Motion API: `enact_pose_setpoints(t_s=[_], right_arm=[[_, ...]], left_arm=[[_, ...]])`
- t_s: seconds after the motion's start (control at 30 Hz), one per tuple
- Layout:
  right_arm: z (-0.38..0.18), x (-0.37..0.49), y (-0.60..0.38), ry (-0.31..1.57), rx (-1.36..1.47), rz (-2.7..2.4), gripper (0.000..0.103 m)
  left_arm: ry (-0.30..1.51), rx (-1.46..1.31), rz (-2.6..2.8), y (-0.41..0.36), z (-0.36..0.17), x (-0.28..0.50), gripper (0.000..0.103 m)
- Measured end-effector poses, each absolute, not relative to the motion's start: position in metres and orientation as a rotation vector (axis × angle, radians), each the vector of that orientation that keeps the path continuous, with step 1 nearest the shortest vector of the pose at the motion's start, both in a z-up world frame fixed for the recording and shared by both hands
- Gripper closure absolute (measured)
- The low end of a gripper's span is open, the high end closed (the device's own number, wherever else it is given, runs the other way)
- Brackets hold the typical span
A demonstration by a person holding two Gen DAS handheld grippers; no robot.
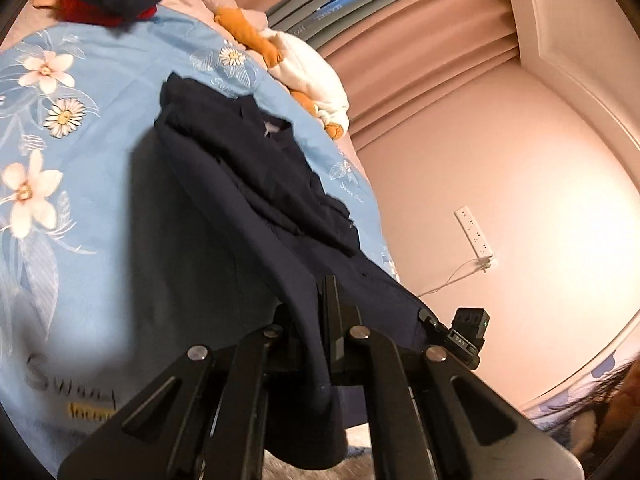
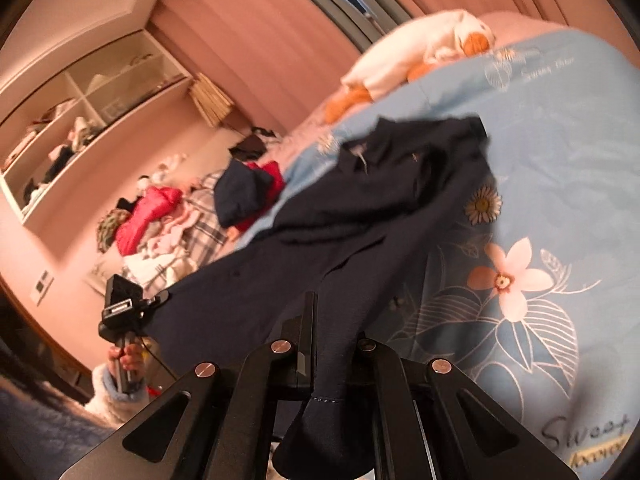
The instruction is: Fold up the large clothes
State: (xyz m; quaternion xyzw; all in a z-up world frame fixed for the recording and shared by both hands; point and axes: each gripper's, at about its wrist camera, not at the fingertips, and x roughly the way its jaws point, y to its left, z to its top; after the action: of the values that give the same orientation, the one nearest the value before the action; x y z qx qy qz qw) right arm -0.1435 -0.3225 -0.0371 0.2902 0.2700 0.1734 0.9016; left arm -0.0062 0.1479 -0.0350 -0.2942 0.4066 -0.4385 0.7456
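Two grippers each pinch a bottom corner of a dark navy shirt that is stretched out across a light blue flowered bedspread. The left gripper is clenched on the hem, with a fold of fabric hanging down between its fingers; the right gripper is clenched on the hem the same way. The shirt's collar end lies on the bed farthest from both cameras, with the upper part bunched and wrinkled, while the lower part is lifted toward the grippers. A white and orange stuffed toy rests at the far end of the bed near the pink curtains. A heap of mixed clothes sits beside the bedspread.
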Motion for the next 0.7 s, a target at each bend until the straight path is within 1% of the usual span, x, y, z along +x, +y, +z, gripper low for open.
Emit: enact_pose_setpoints(t_s=[0.23, 0.37, 0.53, 0.7], right_arm=[[-0.007, -0.179, -0.313, 0.503, 0.549, 0.379, 0.097], [0.005, -0.185, -0.309, 0.463, 0.515, 0.396, 0.097], [0.003, -0.162, -0.325, 0.437, 0.548, 0.372, 0.097], [0.003, -0.107, -0.350, 0.451, 0.614, 0.361, 0.097]], left_arm=[[0.879, -0.587, -0.955, 0.165, 0.002, -0.050, 0.100], [0.849, -0.580, -0.976, 0.161, 0.020, -0.055, 0.099], [0.863, -0.633, -0.946, 0.151, 0.019, -0.014, 0.098], [0.889, -0.663, -0.875, 0.137, 0.015, 0.056, 0.098]])
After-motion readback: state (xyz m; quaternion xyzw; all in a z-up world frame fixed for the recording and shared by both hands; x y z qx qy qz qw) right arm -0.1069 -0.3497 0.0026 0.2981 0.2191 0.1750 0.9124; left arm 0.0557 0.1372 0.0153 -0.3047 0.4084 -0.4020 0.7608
